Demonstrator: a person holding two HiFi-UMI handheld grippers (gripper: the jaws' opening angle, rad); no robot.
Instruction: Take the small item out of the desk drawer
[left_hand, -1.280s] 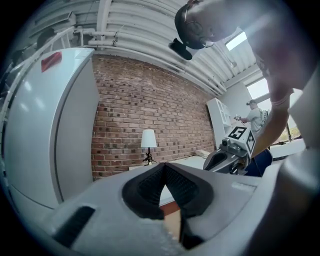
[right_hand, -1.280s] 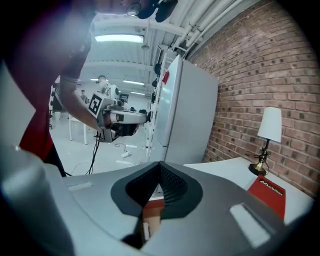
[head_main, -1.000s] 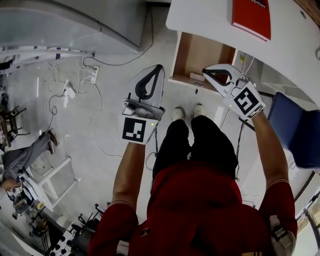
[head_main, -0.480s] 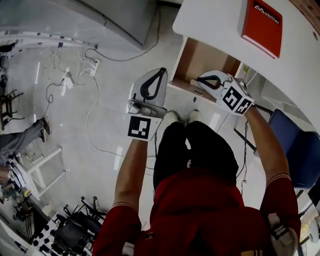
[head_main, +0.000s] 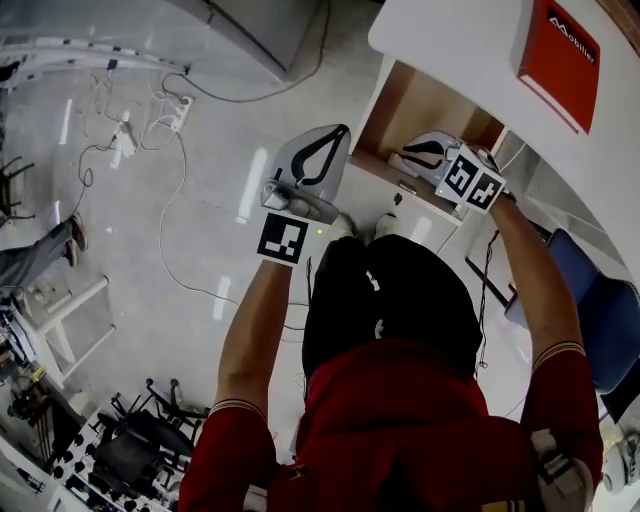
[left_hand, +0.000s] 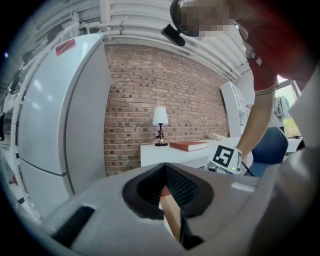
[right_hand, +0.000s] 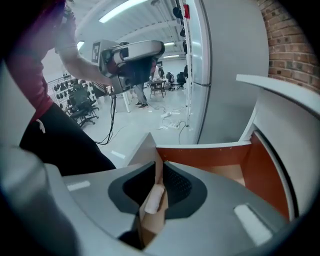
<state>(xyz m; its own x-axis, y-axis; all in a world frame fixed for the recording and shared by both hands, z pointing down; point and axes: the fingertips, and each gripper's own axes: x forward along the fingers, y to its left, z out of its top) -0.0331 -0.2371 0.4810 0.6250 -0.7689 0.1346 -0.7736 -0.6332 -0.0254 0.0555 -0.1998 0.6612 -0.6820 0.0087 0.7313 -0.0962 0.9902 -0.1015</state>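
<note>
The wooden desk drawer (head_main: 425, 105) stands pulled open under the white desk (head_main: 460, 45). My right gripper (head_main: 405, 156) reaches down into its front part. In the right gripper view a small white cylindrical item (right_hand: 154, 199) lies on the drawer floor (right_hand: 227, 172), in the gap between the jaws. The right gripper (right_hand: 156, 175) is opening its jaws and the pads stand a little off the item. My left gripper (head_main: 342, 130) hangs in the air just left of the drawer, its tips together with nothing in them. The left gripper (left_hand: 165, 167) points toward the desk.
A red book (head_main: 558, 50) lies on the desk, and a small lamp (left_hand: 160, 125) stands at its back by the brick wall. A grey refrigerator (left_hand: 60, 125) is on the left. A blue chair (head_main: 600, 320) stands to the right. Cables (head_main: 170, 130) and office chairs (head_main: 130, 450) lie on the floor behind.
My right gripper has gone deeper and lower into the drawer's front part, over the small item. The left gripper has stayed beside the drawer, shifting slightly toward it.
</note>
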